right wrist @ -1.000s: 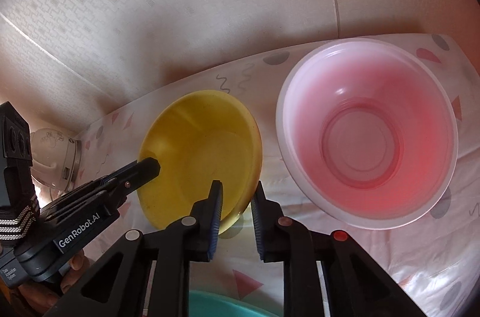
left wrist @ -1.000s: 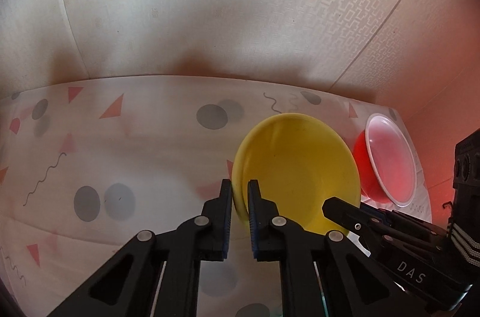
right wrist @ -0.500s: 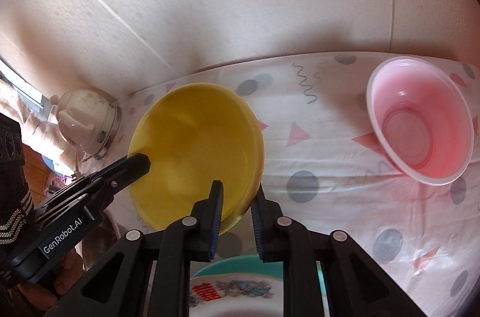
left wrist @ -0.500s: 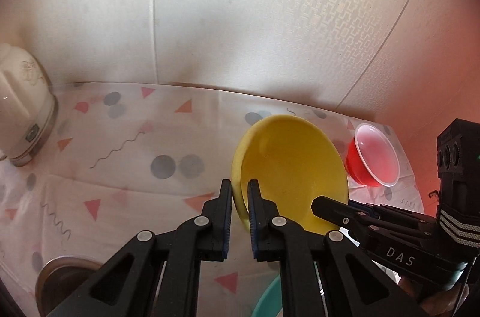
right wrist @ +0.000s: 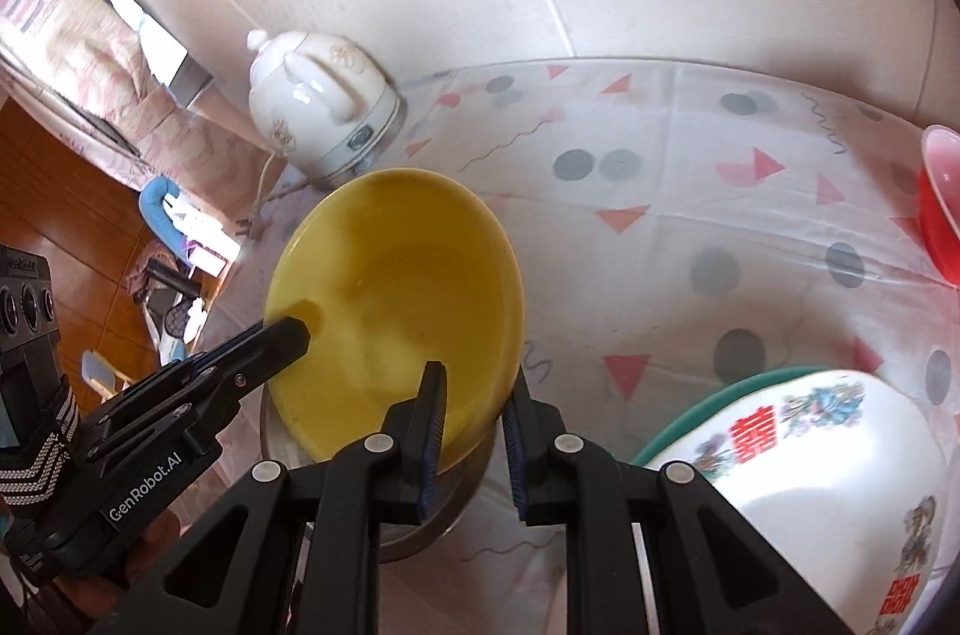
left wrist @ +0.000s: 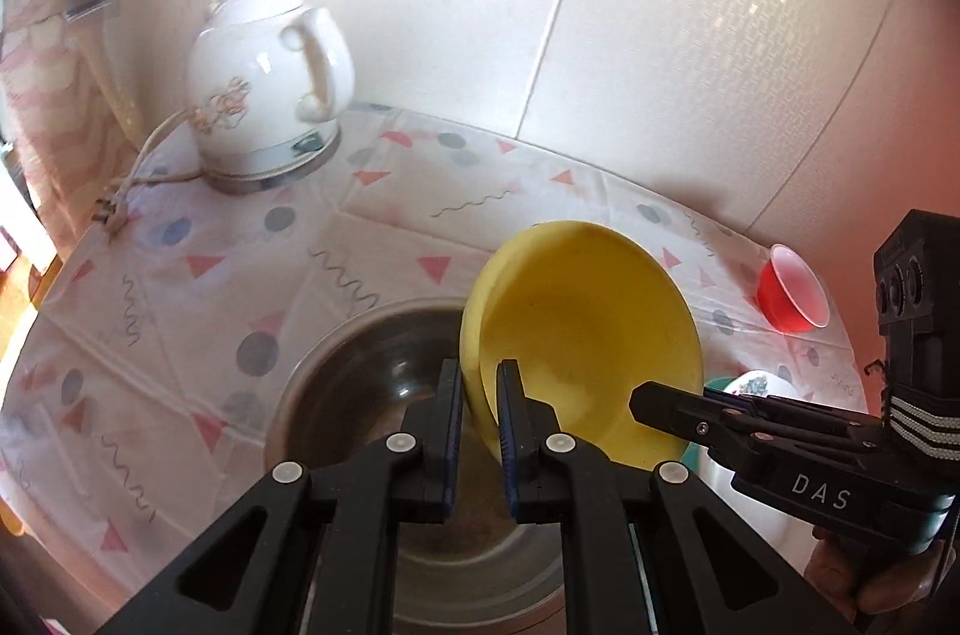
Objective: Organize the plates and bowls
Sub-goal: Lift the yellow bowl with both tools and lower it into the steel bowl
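The yellow bowl is held off the counter by both grippers at once. The left gripper has its fingers pinched narrow on the bowl's left rim, and the right gripper has its fingers pinched on the near right rim, one finger inside the bowl and one outside. The bowl is tipped, its open side turned toward the right.

Directly below it, and a little to the left, sits a wide metal bowl, open side up. The coming move most likely turns on that: the yellow bowl hangs over the metal one's right half and seems to need levelling and centring before it can nest inside.

Just to the near right stands a white patterned bowl inside a green one. A small red bowl stands well apart at the far right. A white kettle with its cord stands at the far left by the wall. The counter wears a pale cloth printed with triangles, dots and squiggles.
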Tool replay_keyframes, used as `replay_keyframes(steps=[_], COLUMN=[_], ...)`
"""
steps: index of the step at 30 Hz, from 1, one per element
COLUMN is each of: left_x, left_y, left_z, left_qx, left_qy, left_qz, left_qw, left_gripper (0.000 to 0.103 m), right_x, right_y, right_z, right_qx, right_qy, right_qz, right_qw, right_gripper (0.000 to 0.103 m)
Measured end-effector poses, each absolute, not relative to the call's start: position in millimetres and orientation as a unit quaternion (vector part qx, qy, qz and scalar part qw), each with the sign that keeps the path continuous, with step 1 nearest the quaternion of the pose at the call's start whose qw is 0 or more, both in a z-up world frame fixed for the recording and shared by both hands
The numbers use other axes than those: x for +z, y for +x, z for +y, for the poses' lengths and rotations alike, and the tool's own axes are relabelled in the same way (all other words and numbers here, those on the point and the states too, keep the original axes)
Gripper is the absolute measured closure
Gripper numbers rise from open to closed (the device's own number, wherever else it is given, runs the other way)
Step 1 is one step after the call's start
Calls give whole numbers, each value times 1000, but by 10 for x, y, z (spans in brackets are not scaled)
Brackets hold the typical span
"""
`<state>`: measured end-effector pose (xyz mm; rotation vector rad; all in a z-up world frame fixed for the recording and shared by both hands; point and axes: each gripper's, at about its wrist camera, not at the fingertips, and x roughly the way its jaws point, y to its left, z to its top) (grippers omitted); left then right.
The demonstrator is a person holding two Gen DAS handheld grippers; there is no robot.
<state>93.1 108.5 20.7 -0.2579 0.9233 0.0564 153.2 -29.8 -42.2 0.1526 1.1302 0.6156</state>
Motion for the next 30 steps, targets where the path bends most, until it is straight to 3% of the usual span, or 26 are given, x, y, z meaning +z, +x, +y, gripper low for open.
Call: replay_keyframes(steps=[20, 30], left_x=[-305, -306], left_y=[647, 677], left_z=[1434, 1423], left_qx=[60, 69], left_qy=[-155, -151], left_qz=[489, 491], left_qw=[857, 855], left_gripper=[92, 92], right_x=[-709, -651], right_y=[1399, 1394], right_z=[220, 261], right_qx=[261, 256], right_qy=[-25, -47], right_qz=[567, 551], right_qw=[781, 793], right_gripper=[82, 72])
